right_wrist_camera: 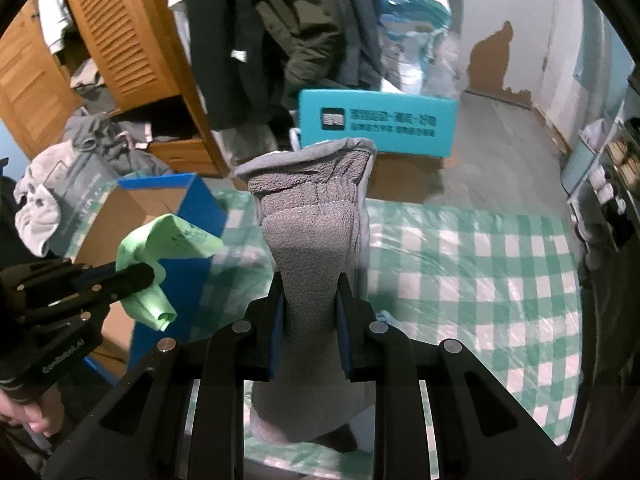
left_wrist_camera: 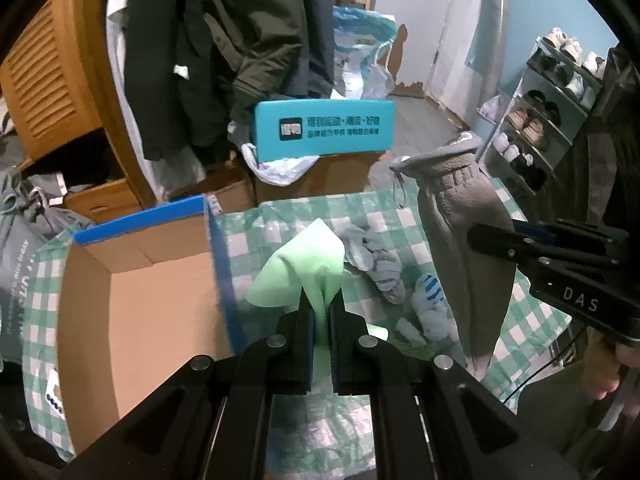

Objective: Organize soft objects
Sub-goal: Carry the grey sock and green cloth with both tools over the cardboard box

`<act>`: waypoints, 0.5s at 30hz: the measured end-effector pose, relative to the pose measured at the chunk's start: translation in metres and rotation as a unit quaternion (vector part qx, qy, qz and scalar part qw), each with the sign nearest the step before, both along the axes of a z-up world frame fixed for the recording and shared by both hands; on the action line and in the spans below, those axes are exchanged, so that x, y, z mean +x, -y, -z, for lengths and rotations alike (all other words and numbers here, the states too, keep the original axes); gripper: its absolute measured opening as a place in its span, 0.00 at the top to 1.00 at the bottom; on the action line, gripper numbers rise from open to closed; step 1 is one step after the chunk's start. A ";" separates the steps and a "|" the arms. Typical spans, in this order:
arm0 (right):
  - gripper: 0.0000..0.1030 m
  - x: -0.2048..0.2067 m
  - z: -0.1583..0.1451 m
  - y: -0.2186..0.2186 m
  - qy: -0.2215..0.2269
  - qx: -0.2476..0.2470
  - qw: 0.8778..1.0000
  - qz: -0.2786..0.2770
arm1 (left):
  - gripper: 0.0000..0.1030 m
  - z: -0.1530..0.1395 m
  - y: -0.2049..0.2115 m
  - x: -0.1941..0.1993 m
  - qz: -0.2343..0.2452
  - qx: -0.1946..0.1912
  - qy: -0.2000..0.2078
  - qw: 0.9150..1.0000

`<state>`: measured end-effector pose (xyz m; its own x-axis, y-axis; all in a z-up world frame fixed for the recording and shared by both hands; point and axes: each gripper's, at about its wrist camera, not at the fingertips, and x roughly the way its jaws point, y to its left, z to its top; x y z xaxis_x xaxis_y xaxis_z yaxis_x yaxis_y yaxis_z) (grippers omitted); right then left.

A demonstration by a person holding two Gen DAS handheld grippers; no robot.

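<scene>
Green cloth [left_wrist_camera: 304,268] pinched in my left gripper [left_wrist_camera: 320,308] and grey fleece sock [right_wrist_camera: 312,240] clamped in my right gripper [right_wrist_camera: 310,312] both hang lifted beside the cardboard box [left_wrist_camera: 160,300], presumably for dropping inside.

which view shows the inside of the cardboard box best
The left wrist view: the cardboard box lies open toward the camera, its bare inner walls visible. The right wrist view catches only its blue outer side and a strip of interior, partly covered by the green cloth in the left gripper.
</scene>
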<state>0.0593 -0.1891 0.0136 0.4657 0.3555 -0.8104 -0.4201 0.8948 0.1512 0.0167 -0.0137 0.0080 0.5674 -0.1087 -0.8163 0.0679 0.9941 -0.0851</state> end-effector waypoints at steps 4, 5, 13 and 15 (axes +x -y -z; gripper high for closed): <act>0.80 -0.002 -0.007 -0.017 0.003 0.003 1.000 -0.014 | 0.94 -0.006 -0.012 -0.006 -0.009 0.001 0.008 1.000; 0.80 -0.002 -0.008 -0.021 0.003 0.003 1.000 -0.017 | 0.94 -0.007 -0.015 -0.007 -0.012 0.000 0.009 1.000; 0.80 -0.004 -0.018 -0.059 0.008 0.009 0.999 -0.046 | 0.94 -0.012 -0.042 -0.015 -0.037 -0.001 0.019 0.999; 0.80 -0.004 -0.020 -0.069 0.008 0.009 0.998 -0.053 | 0.94 -0.013 -0.049 -0.017 -0.043 -0.002 0.019 0.999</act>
<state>0.0550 -0.1205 0.0332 0.4373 0.4187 -0.7959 -0.5155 0.8419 0.1597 -0.0001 0.0357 0.0207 0.6053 -0.0613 -0.7936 -0.0151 0.9960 -0.0885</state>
